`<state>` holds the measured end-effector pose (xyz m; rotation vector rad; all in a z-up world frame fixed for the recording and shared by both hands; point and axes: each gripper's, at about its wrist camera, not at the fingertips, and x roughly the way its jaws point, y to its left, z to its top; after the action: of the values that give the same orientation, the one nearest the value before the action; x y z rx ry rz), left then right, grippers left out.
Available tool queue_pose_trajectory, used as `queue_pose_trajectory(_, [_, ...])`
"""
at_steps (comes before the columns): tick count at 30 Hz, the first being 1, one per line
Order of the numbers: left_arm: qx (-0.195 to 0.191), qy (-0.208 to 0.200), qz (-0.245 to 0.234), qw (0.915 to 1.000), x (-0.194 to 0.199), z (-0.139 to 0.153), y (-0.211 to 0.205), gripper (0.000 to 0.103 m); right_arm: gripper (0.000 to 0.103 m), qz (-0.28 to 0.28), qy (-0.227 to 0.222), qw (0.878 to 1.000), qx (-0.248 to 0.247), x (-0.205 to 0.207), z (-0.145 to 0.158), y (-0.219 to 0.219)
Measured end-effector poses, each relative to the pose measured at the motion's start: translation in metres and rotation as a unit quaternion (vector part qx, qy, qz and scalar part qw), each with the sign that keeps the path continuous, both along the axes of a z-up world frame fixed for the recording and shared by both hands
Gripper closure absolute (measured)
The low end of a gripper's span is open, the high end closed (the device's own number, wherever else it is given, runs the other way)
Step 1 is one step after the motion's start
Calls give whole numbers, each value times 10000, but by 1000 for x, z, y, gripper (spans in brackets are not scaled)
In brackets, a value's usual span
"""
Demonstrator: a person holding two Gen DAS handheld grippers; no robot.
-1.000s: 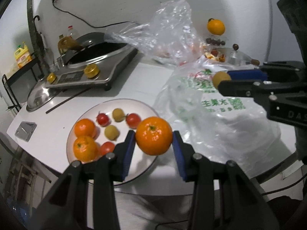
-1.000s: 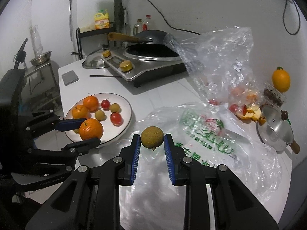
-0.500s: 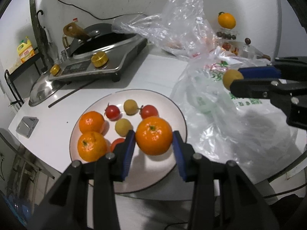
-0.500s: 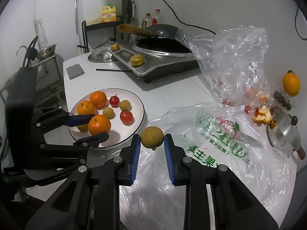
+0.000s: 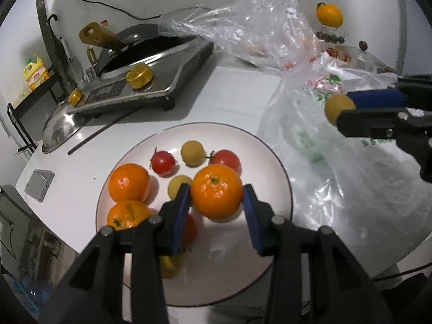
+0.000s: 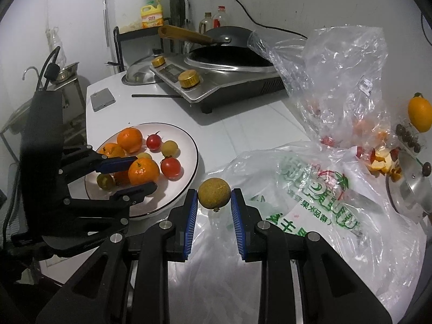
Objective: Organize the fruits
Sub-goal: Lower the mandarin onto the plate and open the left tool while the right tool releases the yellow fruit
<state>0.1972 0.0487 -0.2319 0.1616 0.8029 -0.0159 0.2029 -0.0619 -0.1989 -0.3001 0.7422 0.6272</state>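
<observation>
My left gripper (image 5: 216,210) is shut on an orange (image 5: 216,191) and holds it low over the white plate (image 5: 229,278). The plate holds two more oranges (image 5: 128,181), red tomatoes (image 5: 162,162) and small yellow fruits (image 5: 192,149). My right gripper (image 6: 213,210) is shut on a small brown-yellow round fruit (image 6: 214,193), above the edge of the printed plastic bag (image 6: 310,205), right of the plate (image 6: 172,197). The right gripper also shows in the left wrist view (image 5: 340,109), and the left gripper in the right wrist view (image 6: 143,171).
An induction cooker with a black wok (image 5: 140,81) stands at the back left, a pot lid (image 5: 60,129) beside it. A clear crumpled bag (image 5: 259,27) with fruit scraps lies at the back. An orange (image 6: 419,114) sits on a steel pot (image 6: 410,186) far right.
My left gripper has carried the orange forward and down over the plate. My right gripper has moved left towards the plate with its fruit held.
</observation>
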Motion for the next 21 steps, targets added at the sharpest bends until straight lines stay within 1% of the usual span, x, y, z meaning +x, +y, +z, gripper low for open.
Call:
queue_pose_trajectory(5, [81, 49, 84, 9999, 5, -4, 2, 62, 75, 2, 37, 10000, 28, 5, -3, -1])
queue_pose_trajectory(13, [22, 74, 132, 9999, 9, -3, 3, 61, 75, -22, 58, 10000, 48, 7, -4, -5])
queue_pose_trajectory(16, [-24, -4, 101, 9999, 6, 2, 2, 58, 75, -34, 39, 10000, 42, 5, -3, -5])
queue_pose_trajectory(18, [-68, -85, 87, 9999, 2, 8, 3, 49, 75, -36, 19, 10000, 32, 3, -2, -4])
queue_pose_trajectory(21, [-127, -210, 73, 9997, -6, 16, 4, 49, 75, -25, -22, 10000, 13, 0, 2, -1])
